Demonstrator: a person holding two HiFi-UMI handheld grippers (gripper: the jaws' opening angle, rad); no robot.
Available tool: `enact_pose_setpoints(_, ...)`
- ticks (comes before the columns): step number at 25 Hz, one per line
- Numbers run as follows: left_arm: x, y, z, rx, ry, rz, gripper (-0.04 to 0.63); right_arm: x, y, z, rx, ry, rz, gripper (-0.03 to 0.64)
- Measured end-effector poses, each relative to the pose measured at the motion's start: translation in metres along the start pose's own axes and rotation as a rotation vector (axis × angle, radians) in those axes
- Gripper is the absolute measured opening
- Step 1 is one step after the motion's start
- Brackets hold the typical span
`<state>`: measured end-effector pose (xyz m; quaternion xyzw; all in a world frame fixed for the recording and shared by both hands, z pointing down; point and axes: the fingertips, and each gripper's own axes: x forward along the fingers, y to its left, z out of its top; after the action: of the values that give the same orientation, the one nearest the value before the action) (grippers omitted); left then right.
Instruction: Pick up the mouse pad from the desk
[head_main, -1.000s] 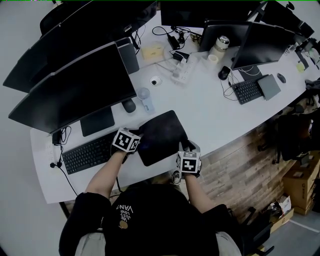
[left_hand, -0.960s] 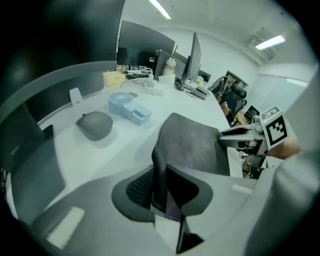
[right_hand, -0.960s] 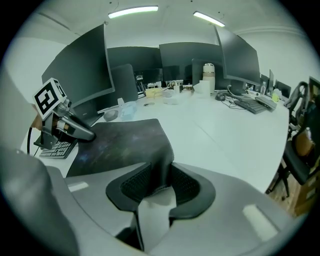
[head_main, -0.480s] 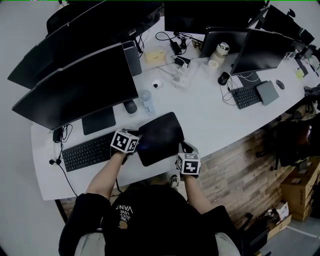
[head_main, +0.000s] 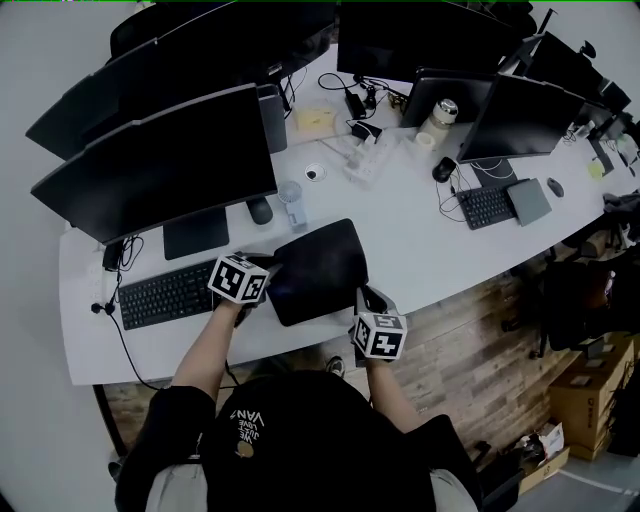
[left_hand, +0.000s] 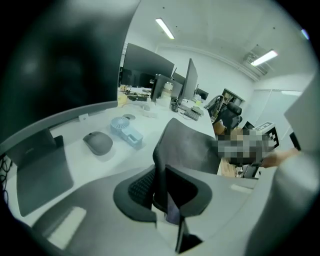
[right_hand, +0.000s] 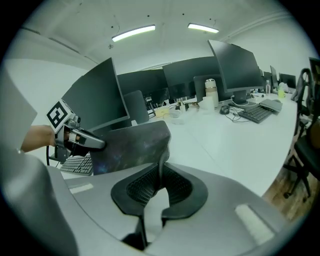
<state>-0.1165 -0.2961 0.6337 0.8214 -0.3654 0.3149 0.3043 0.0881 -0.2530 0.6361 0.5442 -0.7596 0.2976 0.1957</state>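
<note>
Lifting stage: the left gripper (head_main: 268, 283) clamps the mouse pad (head_main: 320, 265), the right gripper (head_main: 366, 298) is closing its jaws on the opposite edge, and next both should raise it evenly off the desk (head_main: 420, 230).

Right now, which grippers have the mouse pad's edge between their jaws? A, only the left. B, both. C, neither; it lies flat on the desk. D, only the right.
B: the mouse pad has one edge between the left gripper jaws and another between the right gripper jaws, which are closing on it.
</note>
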Motion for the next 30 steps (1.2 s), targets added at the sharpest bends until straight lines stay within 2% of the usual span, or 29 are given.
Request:
enact_pose_setpoints(7, -0.027, -0.026, 0.010, -0.003, -0.078, 0.027, 0.049, -0.028, -0.002, 0.019, -0.030, -0.061, 0.043, 0.038)
enact_pose_setpoints(17, -0.052, -0.069, 0.010, -0.005, -0.158, 0.059, 0.049, -0.065, -0.010, 0.019, -0.070, -0.099, 0.091, 0.038)
enact_pose_setpoints(30, -0.063, -0.113, -0.008, -0.025, -0.192, 0.083, 0.049, -0.093, -0.017, -0.007, -0.093, -0.076, 0.139, 0.037)
